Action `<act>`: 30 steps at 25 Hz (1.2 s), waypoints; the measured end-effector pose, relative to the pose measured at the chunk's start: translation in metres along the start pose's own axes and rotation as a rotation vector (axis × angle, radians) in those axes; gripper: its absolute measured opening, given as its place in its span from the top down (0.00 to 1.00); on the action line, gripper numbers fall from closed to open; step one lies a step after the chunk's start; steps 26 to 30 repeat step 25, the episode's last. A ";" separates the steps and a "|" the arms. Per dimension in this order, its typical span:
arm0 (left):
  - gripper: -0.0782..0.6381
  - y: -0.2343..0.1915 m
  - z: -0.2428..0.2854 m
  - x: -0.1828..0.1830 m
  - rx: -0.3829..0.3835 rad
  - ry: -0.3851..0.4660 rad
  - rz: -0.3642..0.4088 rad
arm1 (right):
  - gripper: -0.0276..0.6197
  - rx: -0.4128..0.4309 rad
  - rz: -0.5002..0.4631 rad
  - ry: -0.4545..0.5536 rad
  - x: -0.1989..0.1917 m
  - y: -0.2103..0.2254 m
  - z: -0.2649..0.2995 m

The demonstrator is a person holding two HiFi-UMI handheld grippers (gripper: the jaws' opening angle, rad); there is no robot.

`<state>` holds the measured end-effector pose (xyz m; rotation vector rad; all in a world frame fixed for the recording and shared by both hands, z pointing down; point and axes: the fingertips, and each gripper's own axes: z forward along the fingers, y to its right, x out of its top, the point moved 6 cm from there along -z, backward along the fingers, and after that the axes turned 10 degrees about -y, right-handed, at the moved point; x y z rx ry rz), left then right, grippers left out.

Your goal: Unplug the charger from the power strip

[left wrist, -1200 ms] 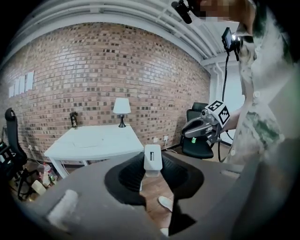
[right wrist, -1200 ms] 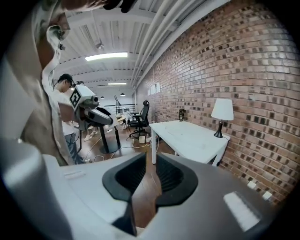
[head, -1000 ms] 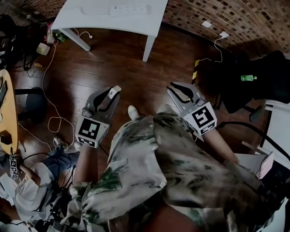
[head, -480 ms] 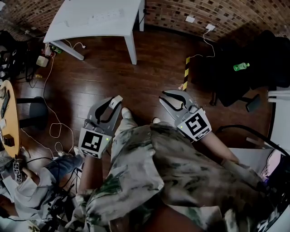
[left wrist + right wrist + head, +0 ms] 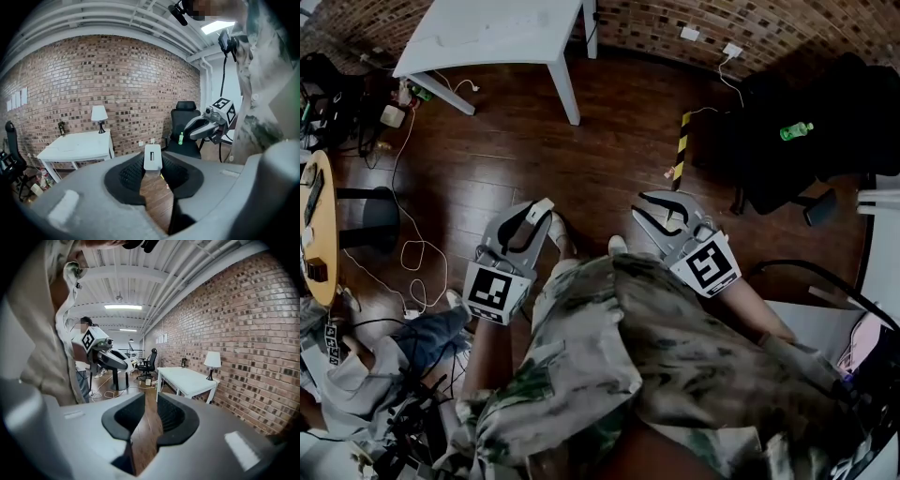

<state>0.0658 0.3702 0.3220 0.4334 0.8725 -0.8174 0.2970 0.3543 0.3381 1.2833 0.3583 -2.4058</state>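
Head view shows the white worktop (image 5: 487, 33) now small and far in the upper left corner. A second ago it was larger in the picture, and the white power strip lay plainly on its top. Both claws have been carried back from it across the dark wooden floor (image 5: 581, 141), so the person is moving away from the worktop. I cannot make out the power strip on it any more at this distance.

The left claw (image 5: 534, 215) is closed on a small white block, which I take to be the charger (image 5: 543, 207). The left gripper view shows this well: the charger (image 5: 153, 157) stands upright at the jaw tips, pinched between the two dark pads, with the worktop (image 5: 75, 146) and its lamp (image 5: 99, 114) well apart behind it by the brick wall. The hold looks the same in all three head pictures.

The right claw (image 5: 649, 208) is empty. In the right gripper view its jaws stand a little apart, and only floor is seen through the gap.

For the task this means, in my judgement, that the unplugging is already done: the charger is free of the strip and travels with the left claw. What may remain is only to put it down somewhere. Whether a cable hangs from it I cannot tell.
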 end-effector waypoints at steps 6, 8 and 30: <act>0.74 0.013 0.003 0.001 0.013 -0.015 -0.004 | 0.83 0.018 -0.011 -0.009 -0.012 -0.002 -0.007; 0.74 0.013 0.003 -0.002 0.018 -0.023 -0.008 | 0.83 0.022 -0.015 -0.011 -0.013 -0.002 -0.006; 0.74 -0.103 0.004 -0.023 0.009 -0.058 0.065 | 0.84 0.096 -0.087 -0.053 0.044 0.001 0.124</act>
